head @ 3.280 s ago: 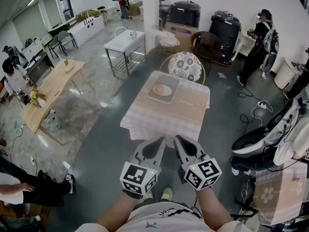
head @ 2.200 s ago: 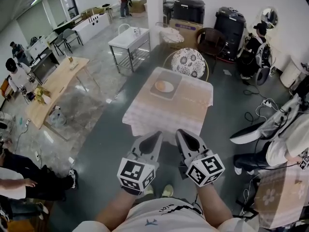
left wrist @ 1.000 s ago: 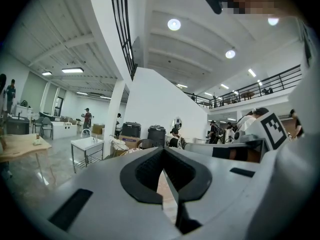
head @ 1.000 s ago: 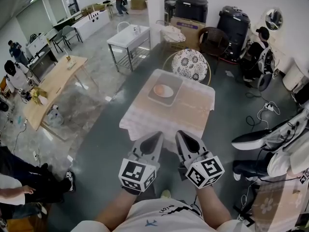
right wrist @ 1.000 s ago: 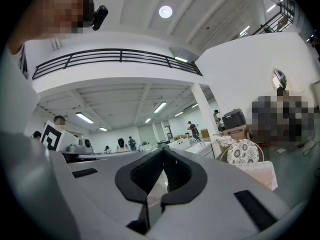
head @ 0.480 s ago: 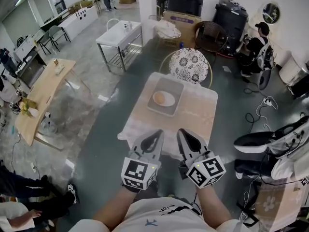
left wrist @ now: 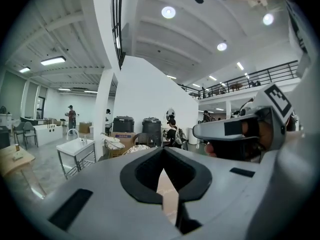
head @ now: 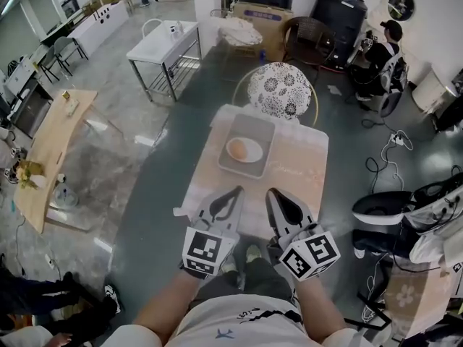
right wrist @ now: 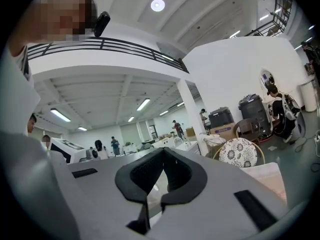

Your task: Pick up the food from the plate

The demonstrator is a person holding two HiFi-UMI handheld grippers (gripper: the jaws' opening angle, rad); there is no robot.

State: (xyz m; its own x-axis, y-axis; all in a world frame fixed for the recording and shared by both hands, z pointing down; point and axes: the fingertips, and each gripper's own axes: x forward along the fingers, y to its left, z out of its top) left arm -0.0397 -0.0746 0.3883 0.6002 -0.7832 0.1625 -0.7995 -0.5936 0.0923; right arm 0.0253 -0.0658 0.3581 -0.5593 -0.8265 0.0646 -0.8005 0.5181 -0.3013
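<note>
One piece of food (head: 244,149), a pale orange oval, is lying on the one plate (head: 257,127), slightly toward the plate's near end. In the head view the food's long axis is running from left to right, across the plate's short side; neither end is showing as a distinct tip, so I cannot tell a pointing direction. The plate is a grey rectangle, and its own long axis is running away from the person. It is sitting on the far left part of a single table (head: 298,170) covered with a pale checked cloth.

Two grippers are hovering side by side at the table's near edge, both short of the plate and apart from the food. The left gripper (head: 236,191) is aiming up the table toward the plate, and its jaws are pressing together at the tips with nothing between them. The right gripper (head: 272,192) is hanging just beside it, its jaws likewise meeting tip to tip and carrying nothing.

One chair (head: 281,91) with a round, flower-patterned seat is standing just beyond the table's far edge.
</note>
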